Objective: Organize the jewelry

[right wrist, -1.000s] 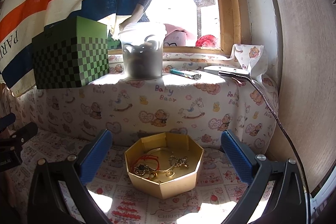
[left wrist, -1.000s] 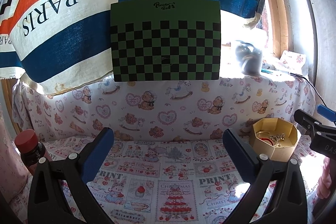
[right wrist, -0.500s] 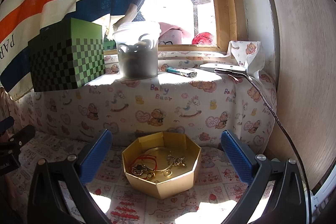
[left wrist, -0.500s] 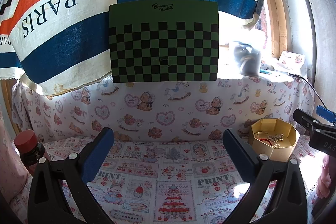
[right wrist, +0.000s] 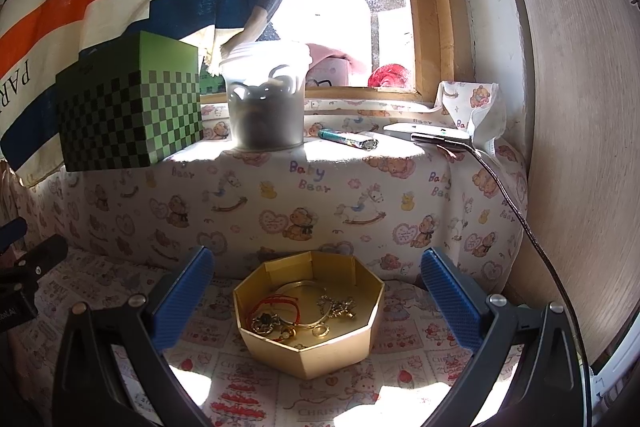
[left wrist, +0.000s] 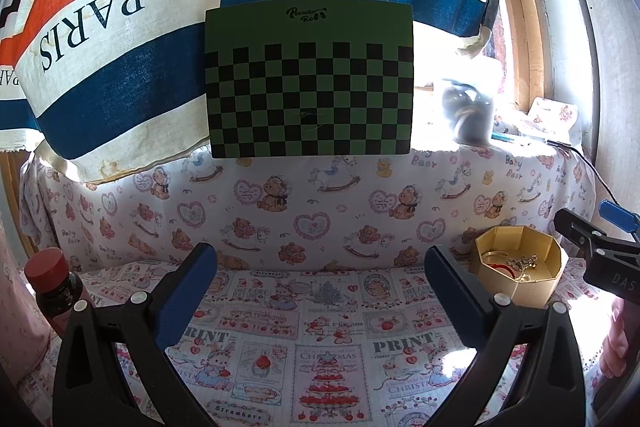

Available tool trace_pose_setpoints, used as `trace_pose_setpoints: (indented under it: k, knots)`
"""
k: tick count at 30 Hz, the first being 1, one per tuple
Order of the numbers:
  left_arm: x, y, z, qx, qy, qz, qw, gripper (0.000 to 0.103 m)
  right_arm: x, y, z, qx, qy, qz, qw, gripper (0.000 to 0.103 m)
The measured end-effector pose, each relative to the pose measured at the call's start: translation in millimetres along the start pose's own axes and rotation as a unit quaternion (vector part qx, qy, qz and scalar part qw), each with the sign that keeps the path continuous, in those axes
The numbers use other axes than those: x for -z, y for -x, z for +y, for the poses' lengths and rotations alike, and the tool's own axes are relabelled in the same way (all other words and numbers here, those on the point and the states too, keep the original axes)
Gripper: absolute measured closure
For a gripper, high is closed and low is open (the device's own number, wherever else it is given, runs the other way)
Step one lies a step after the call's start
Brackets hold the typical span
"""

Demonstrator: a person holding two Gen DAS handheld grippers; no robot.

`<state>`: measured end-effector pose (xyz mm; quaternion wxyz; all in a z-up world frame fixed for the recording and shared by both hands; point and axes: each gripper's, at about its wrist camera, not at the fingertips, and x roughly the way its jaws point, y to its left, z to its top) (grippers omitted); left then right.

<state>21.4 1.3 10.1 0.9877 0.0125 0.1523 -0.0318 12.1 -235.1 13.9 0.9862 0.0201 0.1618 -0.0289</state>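
Note:
A gold octagonal box (right wrist: 320, 359) stands on the printed cloth, close in front of my right gripper (right wrist: 316, 261). That gripper is open, and its blue pads (right wrist: 448, 303) stand wider than the box. Inside lie a red cord bracelet (right wrist: 276, 307), a gold bangle (right wrist: 306, 285), a gold chain with a charm (right wrist: 338, 307) and a small ring (right wrist: 319, 331). My left gripper (left wrist: 318, 259) is open over bare cloth, with the gold box (left wrist: 520, 293) off to its right. Nothing is between either pair of fingers.
On the raised, cloth-covered ledge stand a green checkered box (left wrist: 310, 83), a cloudy plastic tub (right wrist: 264, 95), a lighter (right wrist: 348, 139) and a flat device with a cable (right wrist: 436, 137). A red-capped bottle (left wrist: 52, 283) stands at far left. A wall closes off the right.
Both views have drifted only slightly. The gold box has stayed put, and both grippers remain open and hold nothing.

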Motion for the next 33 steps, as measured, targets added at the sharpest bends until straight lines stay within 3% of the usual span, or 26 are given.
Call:
trace_pose_setpoints:
  k: [23,27,33]
  knots:
    - [-0.2,0.0,1.7,0.007,0.003,-0.001,1.0000,0.000,0.8,2.0,2.6,-0.003,0.007,-0.004,1.000,0.000]
    - [-0.4,-0.3,1.5,0.003,0.003,0.000,1.0000,0.000,0.7,2.0,2.3,0.022,0.004,-0.003,1.000,0.000]
    - [0.2,2.3,1.2,0.001,0.001,-0.003,1.0000,0.000,0.3,3.0,2.3,0.011,0.004,-0.005,1.000,0.000]
